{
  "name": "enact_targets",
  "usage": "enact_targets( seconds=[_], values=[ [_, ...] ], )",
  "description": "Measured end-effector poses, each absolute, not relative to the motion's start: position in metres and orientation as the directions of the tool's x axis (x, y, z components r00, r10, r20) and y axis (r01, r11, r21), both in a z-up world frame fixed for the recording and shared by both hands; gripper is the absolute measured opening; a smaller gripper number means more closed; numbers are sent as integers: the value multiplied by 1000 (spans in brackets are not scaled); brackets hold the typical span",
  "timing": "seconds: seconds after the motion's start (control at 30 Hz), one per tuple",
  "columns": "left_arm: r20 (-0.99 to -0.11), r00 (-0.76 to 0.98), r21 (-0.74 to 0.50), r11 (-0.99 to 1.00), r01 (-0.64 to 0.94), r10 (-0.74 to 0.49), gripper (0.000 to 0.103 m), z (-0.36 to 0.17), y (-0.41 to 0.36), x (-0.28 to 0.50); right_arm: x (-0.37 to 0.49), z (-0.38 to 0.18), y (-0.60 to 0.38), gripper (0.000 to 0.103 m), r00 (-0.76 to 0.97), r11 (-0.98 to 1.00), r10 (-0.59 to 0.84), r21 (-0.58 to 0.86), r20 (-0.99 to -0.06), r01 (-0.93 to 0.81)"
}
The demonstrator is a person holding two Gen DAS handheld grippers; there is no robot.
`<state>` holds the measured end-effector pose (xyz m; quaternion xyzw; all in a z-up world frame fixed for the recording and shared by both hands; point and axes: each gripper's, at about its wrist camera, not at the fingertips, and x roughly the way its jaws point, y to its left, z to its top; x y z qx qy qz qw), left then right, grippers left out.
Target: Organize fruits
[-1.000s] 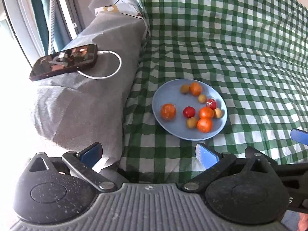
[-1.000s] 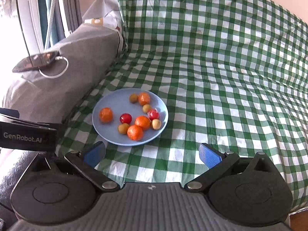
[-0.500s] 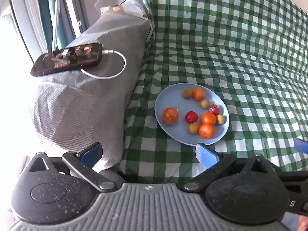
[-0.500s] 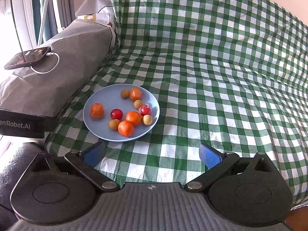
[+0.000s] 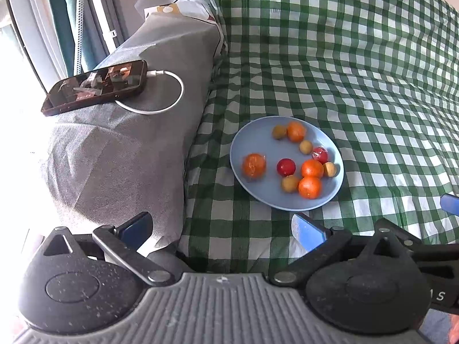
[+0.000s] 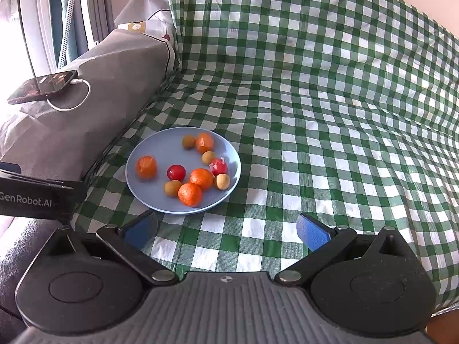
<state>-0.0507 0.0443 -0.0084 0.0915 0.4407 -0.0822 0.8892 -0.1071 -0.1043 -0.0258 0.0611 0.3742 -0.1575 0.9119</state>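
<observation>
2 grippers, left (image 5: 221,228) and right (image 6: 226,225), are held empty with fingers apart short of the blue plate (image 6: 160,149) of fruit on the checked cloth (image 6: 330,114), whose bare right stretch is seen only from the right wrist.

Open checked cloth (image 6: 330,143) right of the plate (image 6: 149,154), grey cushion (image 6: 114,66) crowding its left, phone (image 5: 94,87) atop.
</observation>
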Motion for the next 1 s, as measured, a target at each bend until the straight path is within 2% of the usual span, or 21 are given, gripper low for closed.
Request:
enact_targets(
  seconds=[1.0],
  values=[
    [-811, 581, 92, 970, 226, -59, 103, -15, 43, -46, -103, -27, -102, 102, 676, 949, -232, -11, -700, 315]
  ],
)
